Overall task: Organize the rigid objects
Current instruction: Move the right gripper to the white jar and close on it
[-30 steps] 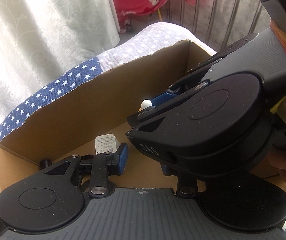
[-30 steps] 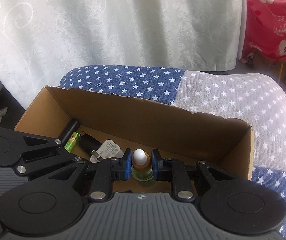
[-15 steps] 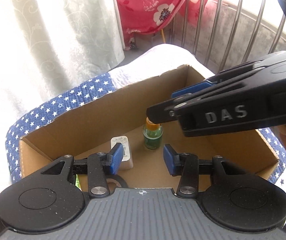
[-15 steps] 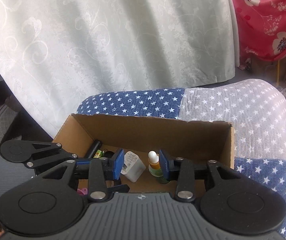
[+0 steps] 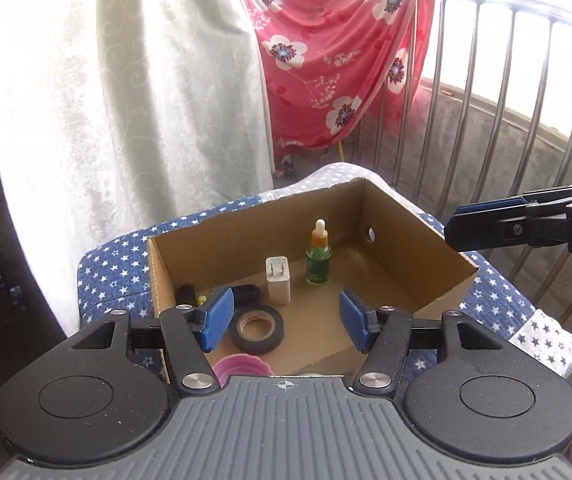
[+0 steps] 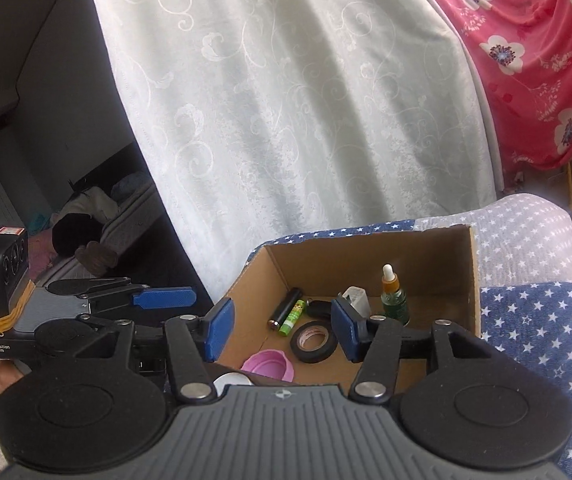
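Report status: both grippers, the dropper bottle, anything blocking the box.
Left gripper and right gripper just opened, both empty. Dropper bottle upright in the cardboard box beside white charger. Nothing blocking.

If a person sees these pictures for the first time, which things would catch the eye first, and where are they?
Probably the open cardboard box on the star-patterned blue cushion: a green dropper bottle and a white charger plug stand upright in it, with a roll of black tape lying in front. Behind hang a white curtain and, to its right, a red flowered cloth. The left gripper and right gripper are open and empty.
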Demonstrator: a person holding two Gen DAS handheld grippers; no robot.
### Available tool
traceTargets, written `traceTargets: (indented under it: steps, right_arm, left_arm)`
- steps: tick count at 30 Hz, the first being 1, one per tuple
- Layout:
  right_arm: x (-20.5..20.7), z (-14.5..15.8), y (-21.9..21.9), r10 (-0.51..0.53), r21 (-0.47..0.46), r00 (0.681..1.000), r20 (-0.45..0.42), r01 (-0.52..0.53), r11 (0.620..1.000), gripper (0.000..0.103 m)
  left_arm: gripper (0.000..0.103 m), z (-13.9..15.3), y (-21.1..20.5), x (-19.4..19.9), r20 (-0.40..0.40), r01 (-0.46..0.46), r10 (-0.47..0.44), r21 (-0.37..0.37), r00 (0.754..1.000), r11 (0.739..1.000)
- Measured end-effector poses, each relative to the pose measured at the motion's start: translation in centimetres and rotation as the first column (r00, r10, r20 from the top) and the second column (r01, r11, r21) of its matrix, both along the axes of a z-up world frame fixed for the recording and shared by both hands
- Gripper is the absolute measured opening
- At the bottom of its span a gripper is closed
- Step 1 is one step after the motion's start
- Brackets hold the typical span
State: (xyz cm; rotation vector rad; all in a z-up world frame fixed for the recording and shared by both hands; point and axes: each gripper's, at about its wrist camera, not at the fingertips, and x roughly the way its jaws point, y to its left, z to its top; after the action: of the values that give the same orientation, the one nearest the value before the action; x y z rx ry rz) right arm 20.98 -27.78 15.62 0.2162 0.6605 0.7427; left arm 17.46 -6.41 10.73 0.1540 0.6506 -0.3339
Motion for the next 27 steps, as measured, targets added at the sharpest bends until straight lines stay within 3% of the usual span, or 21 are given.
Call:
traceTargets:
  steps: [5,9,16,27]
  right_arm:
    - [-2.5,-2.4,1.1,0.057,0.036,0.997,-0.057,-0.055,0.998,0.06]
    - [-2.8,-4.8,3.3,0.099,0.048,0.986,-0.132,-0.093,0.994,0.061]
    - [-2.6,-7.4,6.9,0.119,-0.015,0.976,-0.185,-0.123,0.992,0.061]
    - [-1.2,-9.1,9.6,0.123,-0.088,0.965,-0.23,-0.146,0.985,0.061]
  left_arm:
    - [0.059,-2.4,1.4,-4.1,0.013,-0.032,0.033,-0.018,0.999,0.999]
    - [0.059,-4.7,1.5,-4.5,-0.043,-0.036,0.033,-0.07,0.999,0.997]
    - [0.059,-8.7,-0.8,-3.8,-0.034,-0.072,0.071,-0.028,0.997,0.997]
    - [0.058,-9.8,-1.2,-3.1,-0.05,-0.086,0.085,-0.013,0.995,0.996]
